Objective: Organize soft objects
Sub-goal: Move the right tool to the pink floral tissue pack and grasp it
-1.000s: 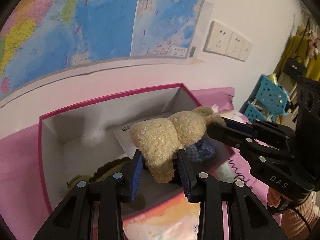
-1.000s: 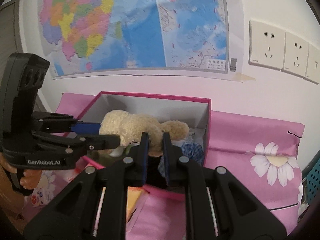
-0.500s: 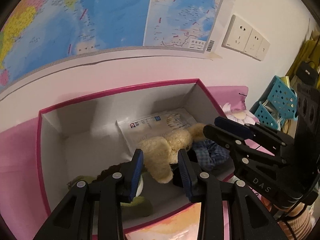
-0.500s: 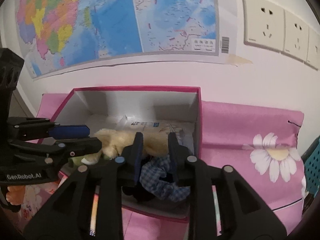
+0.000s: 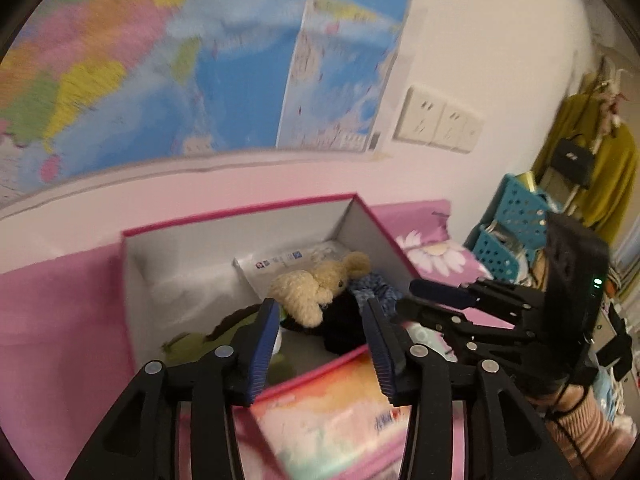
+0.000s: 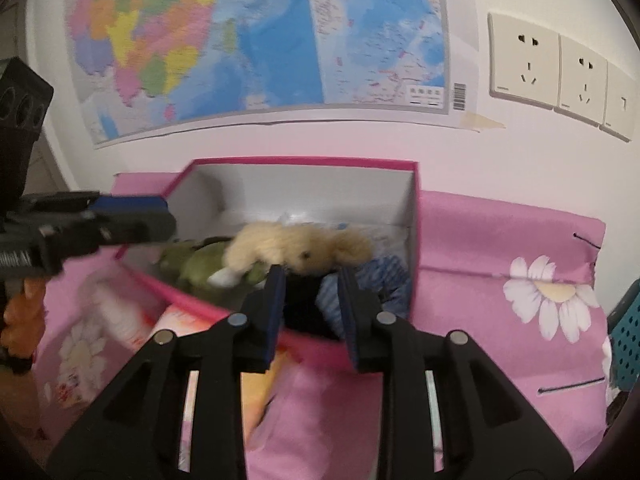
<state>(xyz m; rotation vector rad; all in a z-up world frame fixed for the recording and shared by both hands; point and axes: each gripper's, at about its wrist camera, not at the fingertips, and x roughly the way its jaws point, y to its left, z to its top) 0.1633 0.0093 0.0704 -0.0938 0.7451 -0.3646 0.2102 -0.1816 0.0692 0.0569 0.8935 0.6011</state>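
A cream plush toy (image 5: 316,288) lies inside the pink-rimmed box (image 5: 240,216), on top of a green plush (image 5: 216,332), a dark soft item (image 5: 344,320) and a blue checked cloth (image 5: 376,288). My left gripper (image 5: 320,344) is open and empty, just above the box's near rim. In the right wrist view the cream plush (image 6: 296,244) rests in the box (image 6: 304,162) next to the green plush (image 6: 200,264). My right gripper (image 6: 312,308) is open and empty, above the box's near edge. The left gripper (image 6: 132,216) also shows there at the left.
A pink floral cloth (image 6: 520,280) covers the surface. A colourful packet (image 5: 340,420) lies in front of the box. A wall with a map (image 6: 260,40) and sockets (image 6: 524,64) stands close behind. Teal baskets (image 5: 516,224) stand at the right.
Both grippers have let go of the cream plush, which now lies in the box. Both have opened wider and drawn back and up from the box.
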